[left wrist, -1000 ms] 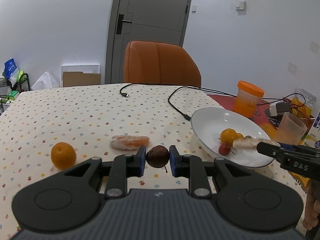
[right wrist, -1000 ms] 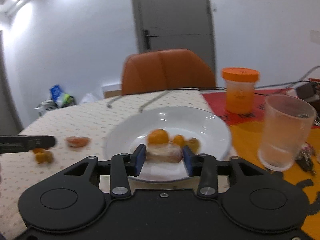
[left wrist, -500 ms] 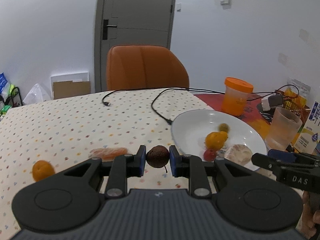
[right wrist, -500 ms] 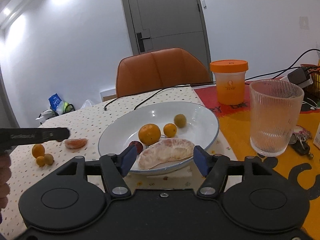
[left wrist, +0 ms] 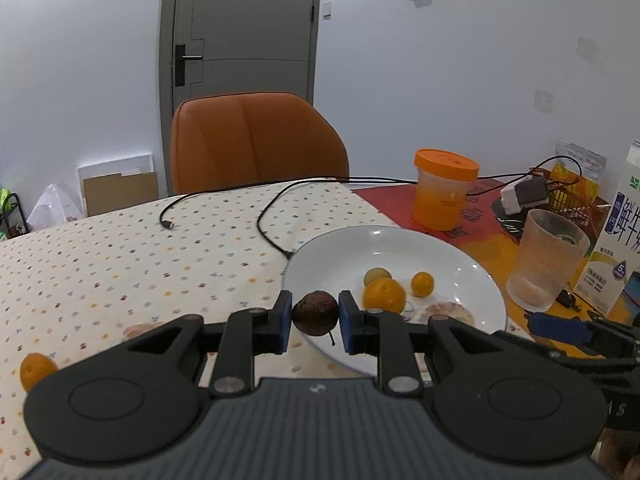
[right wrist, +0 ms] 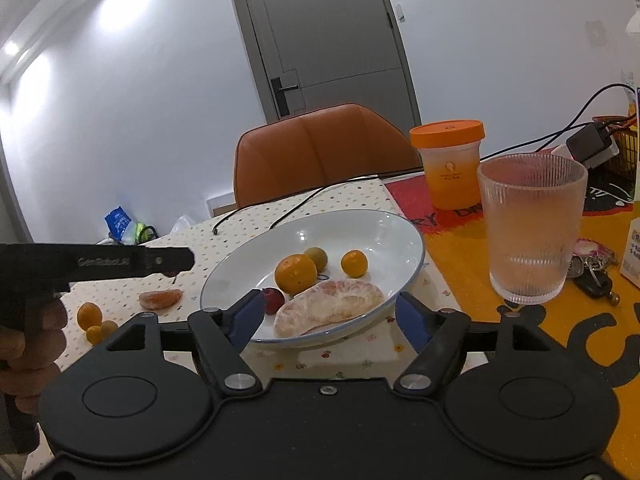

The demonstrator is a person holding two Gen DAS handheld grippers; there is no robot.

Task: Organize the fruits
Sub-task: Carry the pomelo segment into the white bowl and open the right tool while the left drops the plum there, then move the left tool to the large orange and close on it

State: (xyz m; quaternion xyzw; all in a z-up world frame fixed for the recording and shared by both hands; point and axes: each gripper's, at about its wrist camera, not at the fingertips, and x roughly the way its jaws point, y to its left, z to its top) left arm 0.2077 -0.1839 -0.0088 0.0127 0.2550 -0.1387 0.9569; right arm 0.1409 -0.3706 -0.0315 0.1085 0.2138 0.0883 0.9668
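Dark brown wrinkled fruit [left wrist: 315, 312], thin stem, gripper-held

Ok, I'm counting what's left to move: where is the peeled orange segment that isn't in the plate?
In the right wrist view the orange segment lies on the dotted tablecloth, left of the white plate, just beyond the three small oranges.

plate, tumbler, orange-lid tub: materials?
Plate: looks glazed ceramic; glossy white, sharp light glints, thin blue rim.
Tumbler: ribbed clear glass or acrylic, can't tell which; vertical fluting, see-through.
Tub: likely plastic; translucent frosted wall, matte opaque orange lid.
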